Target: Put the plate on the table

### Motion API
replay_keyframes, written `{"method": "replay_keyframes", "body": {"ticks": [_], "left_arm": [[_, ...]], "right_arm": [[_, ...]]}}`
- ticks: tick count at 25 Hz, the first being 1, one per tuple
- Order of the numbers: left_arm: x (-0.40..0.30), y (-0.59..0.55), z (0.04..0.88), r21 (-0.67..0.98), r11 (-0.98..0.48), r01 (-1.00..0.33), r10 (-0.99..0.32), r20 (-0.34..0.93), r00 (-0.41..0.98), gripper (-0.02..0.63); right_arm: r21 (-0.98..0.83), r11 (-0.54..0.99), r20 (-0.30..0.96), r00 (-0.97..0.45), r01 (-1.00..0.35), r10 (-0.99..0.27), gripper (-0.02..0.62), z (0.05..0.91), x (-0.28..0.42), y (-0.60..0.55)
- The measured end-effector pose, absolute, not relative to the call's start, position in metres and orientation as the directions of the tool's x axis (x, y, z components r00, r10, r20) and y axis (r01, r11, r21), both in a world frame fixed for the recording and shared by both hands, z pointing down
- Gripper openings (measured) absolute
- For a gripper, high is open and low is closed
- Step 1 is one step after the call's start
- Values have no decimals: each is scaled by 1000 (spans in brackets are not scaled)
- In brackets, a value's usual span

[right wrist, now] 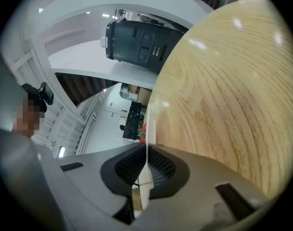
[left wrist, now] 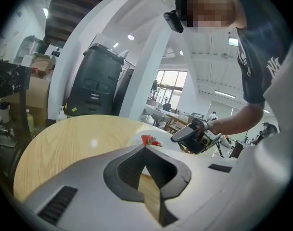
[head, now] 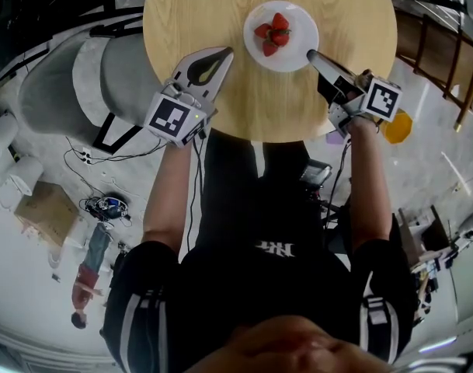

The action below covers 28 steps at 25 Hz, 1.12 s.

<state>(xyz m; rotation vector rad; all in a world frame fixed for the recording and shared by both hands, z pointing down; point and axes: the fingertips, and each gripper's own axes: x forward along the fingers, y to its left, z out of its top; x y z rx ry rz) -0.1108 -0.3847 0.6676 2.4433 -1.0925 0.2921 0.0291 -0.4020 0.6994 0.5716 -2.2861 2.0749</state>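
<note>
A white plate (head: 296, 47) with strawberries (head: 273, 33) on it lies on the round wooden table (head: 197, 14), at its far middle. My right gripper (head: 311, 54) is shut on the plate's right rim; in the right gripper view the thin rim (right wrist: 148, 124) runs edge-on between the closed jaws (right wrist: 147, 146). My left gripper (head: 228, 51) hovers over the table left of the plate, shut with nothing in it. The left gripper view looks past its closed tips (left wrist: 145, 147) to the plate (left wrist: 135, 138), the strawberries (left wrist: 148, 140) and the right gripper (left wrist: 175, 139).
A grey chair (head: 73, 76) stands at the table's left. A cardboard box (head: 46, 208) and cables lie on the floor at left, an orange object (head: 397, 127) at right. A dark machine (left wrist: 100, 81) stands beyond the table.
</note>
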Motion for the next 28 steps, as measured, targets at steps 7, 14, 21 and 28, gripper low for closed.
{"method": "replay_keyframes", "body": {"ticks": [7, 14, 21, 28], "left_arm": [[-103, -381, 676, 294, -616, -731, -631, 371, 681, 3], [-96, -377, 677, 313, -617, -722, -623, 366, 691, 3], [-91, -375, 681, 319, -623, -714, -613, 368, 699, 3], [-90, -372, 685, 320, -630, -708, -601, 377, 705, 3]], "right_arm": [[-945, 86, 285, -924, -315, -254, 11, 706, 31, -402], [-926, 97, 332, -911, -364, -245, 9, 714, 34, -401], [-884, 115, 415, -874, -453, -252, 15, 725, 41, -403], [-836, 174, 474, -844, -521, -249, 31, 732, 42, -407]]}}
